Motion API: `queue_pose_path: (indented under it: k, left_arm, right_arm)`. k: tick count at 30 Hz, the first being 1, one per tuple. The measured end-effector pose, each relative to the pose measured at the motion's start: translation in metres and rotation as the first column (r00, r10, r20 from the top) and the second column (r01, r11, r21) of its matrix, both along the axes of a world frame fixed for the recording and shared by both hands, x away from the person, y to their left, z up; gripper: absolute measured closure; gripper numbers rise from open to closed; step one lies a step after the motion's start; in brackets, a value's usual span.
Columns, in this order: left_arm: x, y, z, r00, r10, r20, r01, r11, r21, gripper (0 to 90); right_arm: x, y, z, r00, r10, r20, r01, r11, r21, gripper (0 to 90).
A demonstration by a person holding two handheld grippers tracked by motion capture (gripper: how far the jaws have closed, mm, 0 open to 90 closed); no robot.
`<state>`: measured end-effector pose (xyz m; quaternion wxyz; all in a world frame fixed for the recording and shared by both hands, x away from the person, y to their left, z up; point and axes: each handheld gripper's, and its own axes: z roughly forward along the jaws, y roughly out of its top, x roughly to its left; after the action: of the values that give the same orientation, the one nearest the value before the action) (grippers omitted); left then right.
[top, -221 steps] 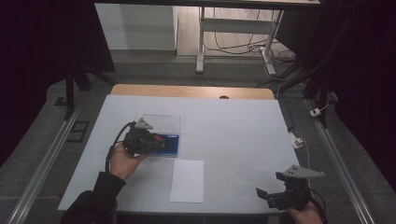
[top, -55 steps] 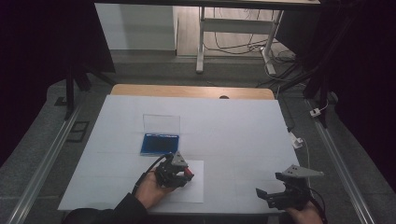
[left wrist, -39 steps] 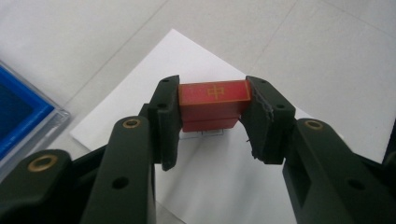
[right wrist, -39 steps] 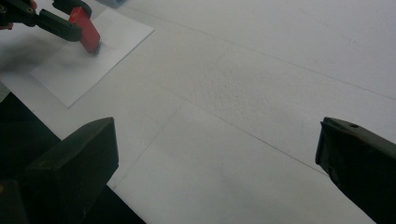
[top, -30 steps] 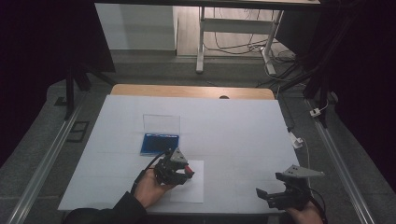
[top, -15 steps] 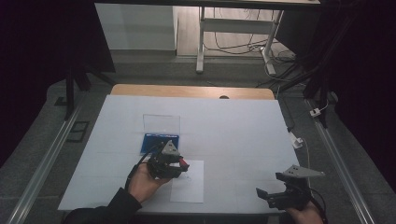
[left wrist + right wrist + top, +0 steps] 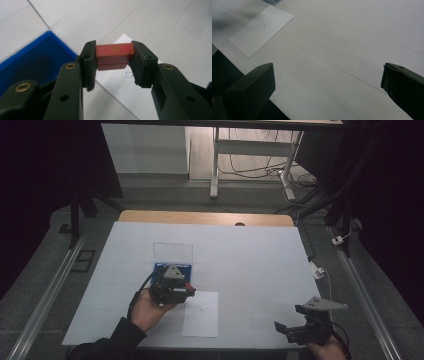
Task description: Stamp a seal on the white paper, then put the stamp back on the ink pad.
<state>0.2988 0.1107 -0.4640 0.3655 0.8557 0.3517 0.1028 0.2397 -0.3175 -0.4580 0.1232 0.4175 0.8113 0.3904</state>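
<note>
Two tongs, left [image 7: 113, 62] gripping red stamp [image 7: 114, 55], lifted off paper [image 7: 201, 314] toward blue tray [image 7: 35, 60], right [image 7: 328, 82] open, unmoved.

The high view looks from above the person's side, forward and down on the whole white table [image 7: 250, 255], and it stands far from the work. The left gripper view looks along its own two jaws from very near; between the jaws is a red block [image 7: 114, 56], behind the left jaw a blue tray [image 7: 32, 62], and under the jaws a white paper sheet [image 7: 125, 82]. The right gripper view looks low across the table surface between its wide jaws. The paper sheet [image 7: 260, 28] lies far beyond its left jaw. All three views share this sheet [image 7: 201, 314].
</note>
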Motion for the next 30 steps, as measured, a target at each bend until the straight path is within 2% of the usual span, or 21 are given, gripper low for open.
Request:
queue_pose_path:
  k: [15,30]
  left_arm:
    - [0.005,0.020,0.006,0.9981,0.061,0.014,-0.060,0.9980,-0.017,58.3]
    - [0.018,0.036,0.006,0.9920,0.124,0.023,-0.124,0.9922,-0.015,58.4]
  right_arm:
    - [0.000,0.000,0.000,1.0000,-0.003,0.002,0.003,1.000,-0.001,0.0]
    - [0.000,0.000,0.000,1.0000,-0.006,0.001,0.006,1.000,0.002,0.0]
